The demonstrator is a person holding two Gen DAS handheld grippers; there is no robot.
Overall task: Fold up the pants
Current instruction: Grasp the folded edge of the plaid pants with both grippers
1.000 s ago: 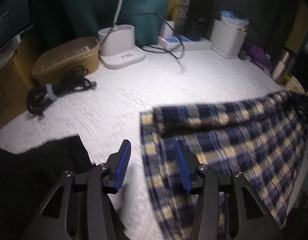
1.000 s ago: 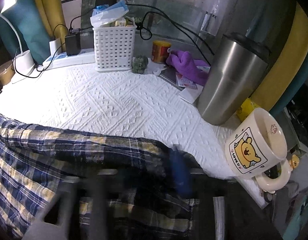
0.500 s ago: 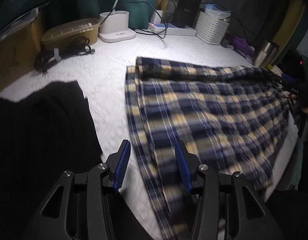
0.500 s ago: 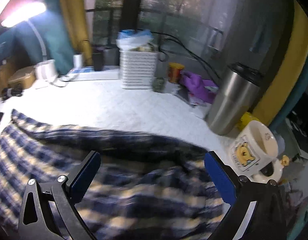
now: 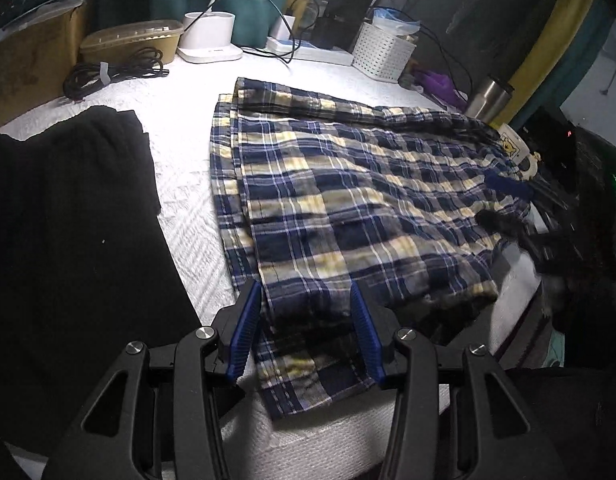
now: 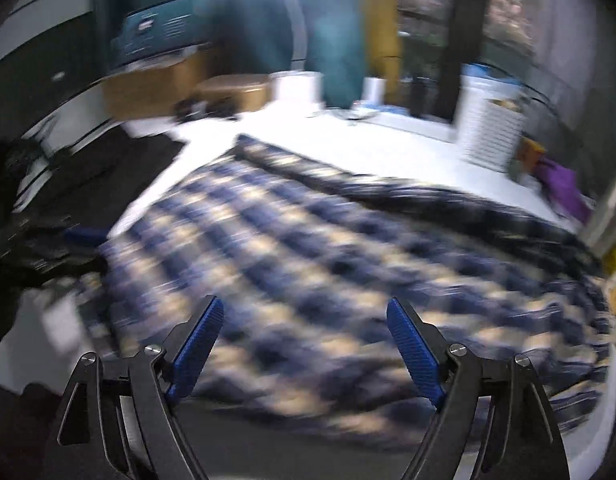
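Blue and yellow plaid pants (image 5: 348,184) lie spread flat on the white textured cover (image 5: 187,92), one long edge rolled over at the far side. My left gripper (image 5: 305,332) hovers over the pants' near corner, jaws partly apart and pressing on nothing. The right wrist view is blurred by motion. In it the pants (image 6: 328,248) fill the middle, and my right gripper (image 6: 303,344) is above their near edge, its jaws wide and closing with no cloth pinched. From the left wrist view the right gripper (image 5: 504,204) is over the pants' far right end.
A black garment (image 5: 67,220) lies left of the pants. Along the back stand a brown tub (image 5: 131,42), a coiled cable (image 5: 111,72), a white lamp base (image 5: 209,36) and a white basket (image 5: 382,54). A steel tumbler (image 5: 488,96) and a bear mug (image 5: 512,146) sit at the right edge.
The left gripper drew back toward the near edge, so more of the pants shows. The right gripper swung across over the pants, turned leftward, and its jaws narrowed somewhat.
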